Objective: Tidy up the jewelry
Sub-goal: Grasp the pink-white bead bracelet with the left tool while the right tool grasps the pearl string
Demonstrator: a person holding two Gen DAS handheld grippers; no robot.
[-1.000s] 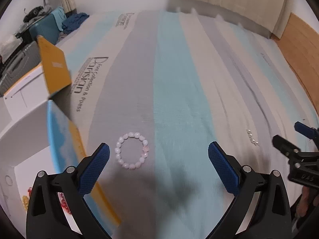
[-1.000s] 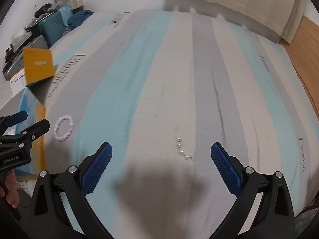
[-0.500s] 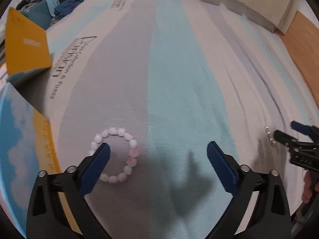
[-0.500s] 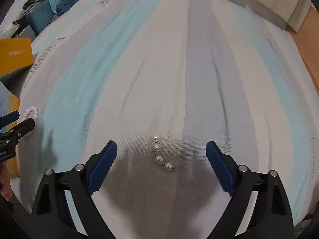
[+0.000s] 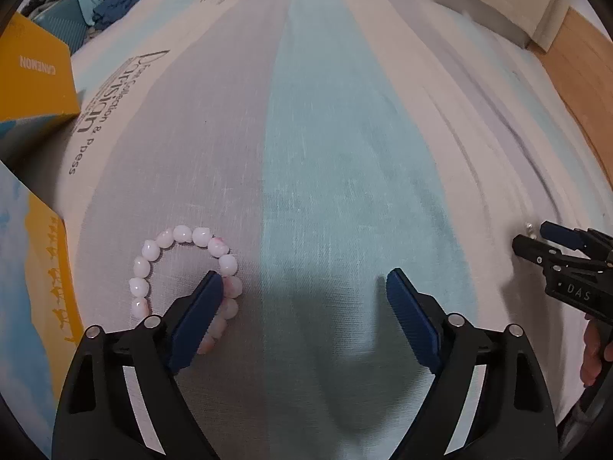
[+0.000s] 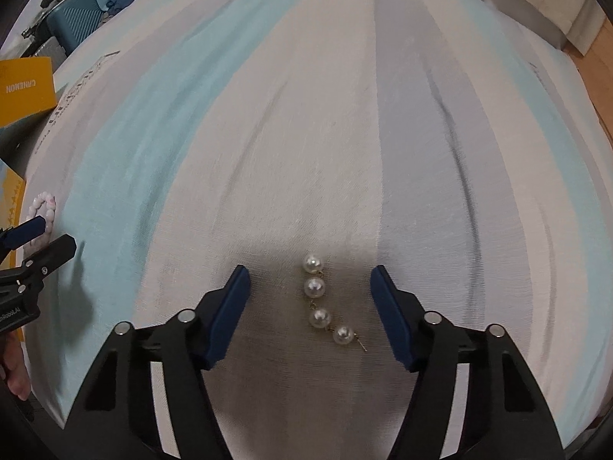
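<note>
A pink bead bracelet lies flat on the striped bedsheet. My left gripper is open and low over the sheet. Its left finger reaches inside the ring and covers the ring's near right side. A short pearl earring chain lies on the sheet. My right gripper is open and straddles the pearls, one finger on each side, not touching them. The bracelet also shows small in the right wrist view, and the right gripper shows in the left wrist view.
A yellow and blue box with an open flap stands at the left of the bracelet. The bedsheet stretches ahead. A suitcase and clothes sit beyond the bed's far left. Wooden floor lies at the right.
Both grippers have come down and forward close to the sheet. The left finger now sits inside the bracelet ring. The right jaws have narrowed around the pearls.
</note>
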